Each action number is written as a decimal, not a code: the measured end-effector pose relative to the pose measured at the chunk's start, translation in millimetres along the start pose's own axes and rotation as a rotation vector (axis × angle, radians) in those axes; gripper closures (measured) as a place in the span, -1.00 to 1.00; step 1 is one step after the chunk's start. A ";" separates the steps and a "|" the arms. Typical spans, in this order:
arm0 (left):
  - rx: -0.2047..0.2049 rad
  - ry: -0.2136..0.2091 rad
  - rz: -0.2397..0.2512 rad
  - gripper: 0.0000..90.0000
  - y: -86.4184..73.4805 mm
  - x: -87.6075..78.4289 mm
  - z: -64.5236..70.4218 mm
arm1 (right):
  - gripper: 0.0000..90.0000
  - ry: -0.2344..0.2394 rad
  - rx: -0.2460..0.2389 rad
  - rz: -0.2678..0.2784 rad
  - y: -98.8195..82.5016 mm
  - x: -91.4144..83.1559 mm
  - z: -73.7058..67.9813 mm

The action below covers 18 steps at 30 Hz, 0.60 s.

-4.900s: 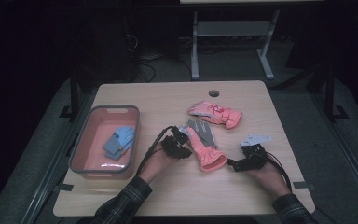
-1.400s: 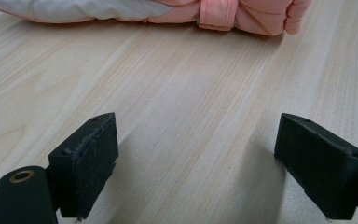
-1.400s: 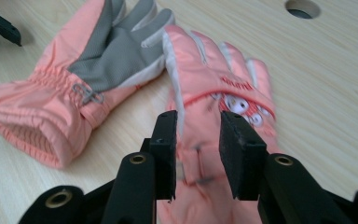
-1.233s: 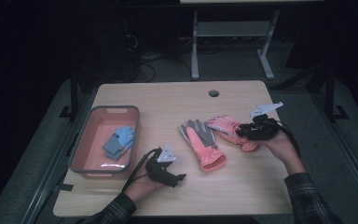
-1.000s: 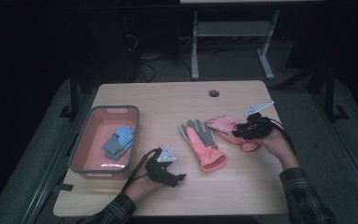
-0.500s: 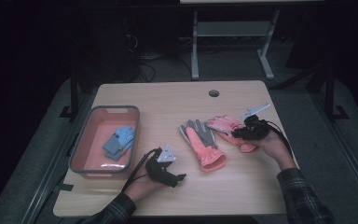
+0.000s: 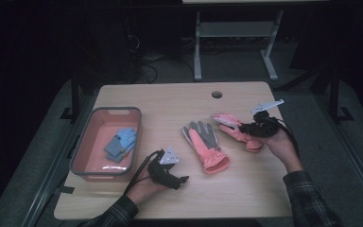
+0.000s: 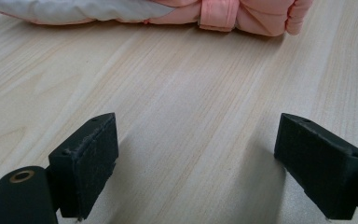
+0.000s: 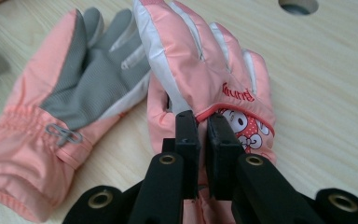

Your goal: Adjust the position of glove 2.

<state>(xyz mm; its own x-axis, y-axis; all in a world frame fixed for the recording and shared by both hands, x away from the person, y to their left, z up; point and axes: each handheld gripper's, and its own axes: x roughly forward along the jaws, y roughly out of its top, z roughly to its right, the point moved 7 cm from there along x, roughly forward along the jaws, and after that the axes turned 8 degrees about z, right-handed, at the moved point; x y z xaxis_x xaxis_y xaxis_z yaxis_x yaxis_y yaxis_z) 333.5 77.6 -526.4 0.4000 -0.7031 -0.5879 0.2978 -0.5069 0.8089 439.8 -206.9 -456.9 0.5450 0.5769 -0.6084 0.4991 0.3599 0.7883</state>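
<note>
Two pink gloves lie on the wooden table. One glove lies grey palm up at the centre. The other glove, printed with a cartoon, lies back up to its right. My right gripper has just been closing and is shut on a fold of the cartoon glove near its cuff. Near the front edge, my left gripper rests open on bare wood, with the palm-up glove's cuff well beyond its jaws.
A pink tray at the left holds a pair of blue gloves. A round cable hole sits near the table's far edge. Dark floor and a metal stand lie beyond.
My right gripper has slid a little left onto the cartoon glove and its jaws have closed on the fabric. The left gripper has stayed put over the last second.
</note>
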 end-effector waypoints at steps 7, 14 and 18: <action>0.007 0.021 -0.025 -0.57 4.0 -3.0 -1.8 | 0.88 0.001 -0.021 0.036 14.1 -8.5 -10.8; 0.006 -0.010 0.047 0.87 33.5 -5.0 -0.9 | 0.88 0.002 -0.035 0.042 19.1 -11.3 -14.5; 0.016 -0.048 0.029 0.99 40.7 10.8 6.8 | 0.88 0.003 -0.030 0.045 21.0 -12.2 -16.4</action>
<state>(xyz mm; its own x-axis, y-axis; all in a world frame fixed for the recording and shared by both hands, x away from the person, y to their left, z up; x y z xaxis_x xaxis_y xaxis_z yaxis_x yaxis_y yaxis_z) 344.1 46.0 -499.7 0.3662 -0.7404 -0.5636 0.2726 -0.4937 0.8258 432.6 -194.4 -431.5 0.5645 0.5948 -0.5724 0.4537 0.3558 0.8171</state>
